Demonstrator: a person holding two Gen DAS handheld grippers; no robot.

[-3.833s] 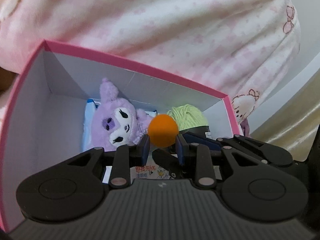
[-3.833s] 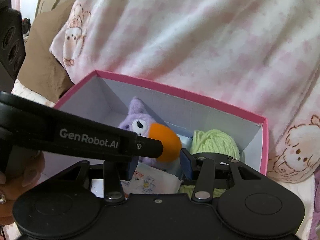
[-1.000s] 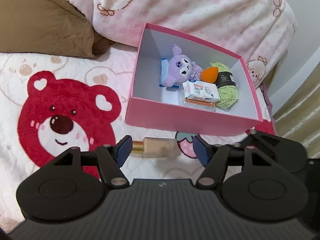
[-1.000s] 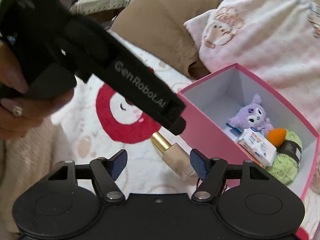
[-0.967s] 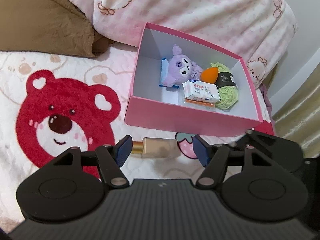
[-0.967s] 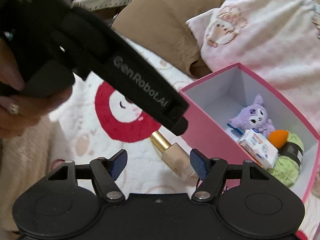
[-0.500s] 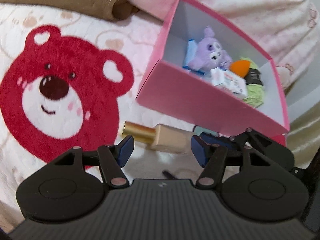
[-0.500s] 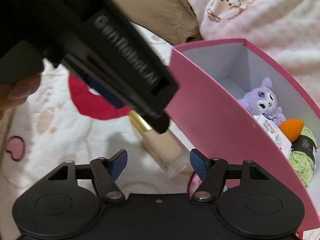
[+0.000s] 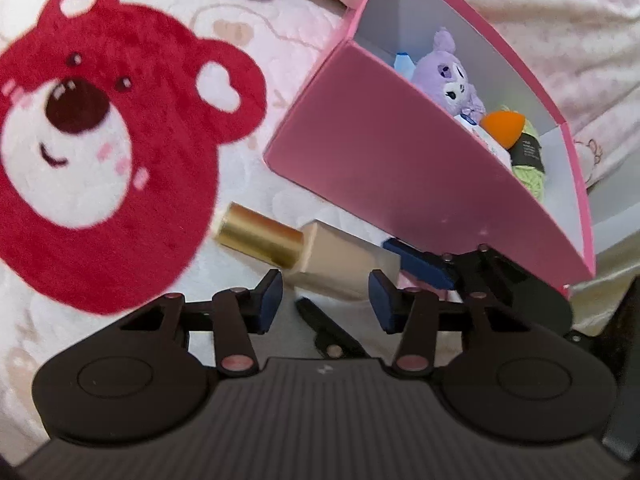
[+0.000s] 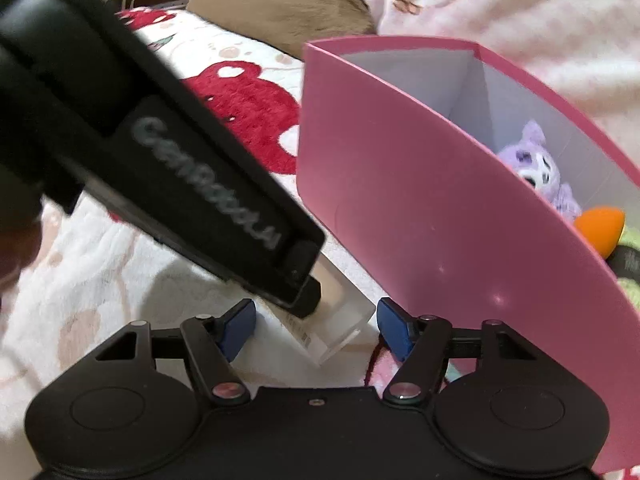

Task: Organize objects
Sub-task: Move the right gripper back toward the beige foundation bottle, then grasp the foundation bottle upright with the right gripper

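Gold-capped beige glass bottle (image 9: 304, 250) lies on our bear-print blanket (image 9: 120, 160) just before the pink cardboard box (image 9: 384, 160); our left gripper (image 9: 324, 296) has been closing, still clear. Right view: our right gripper (image 10: 316, 326) gapes around the bottle's base, box wall close beside.

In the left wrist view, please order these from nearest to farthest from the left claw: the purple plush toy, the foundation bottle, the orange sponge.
1. Foundation bottle: lying on the blanket just ahead of the left claw.
2. Orange sponge: inside the pink box, right side.
3. Purple plush toy: inside the box, farther back.
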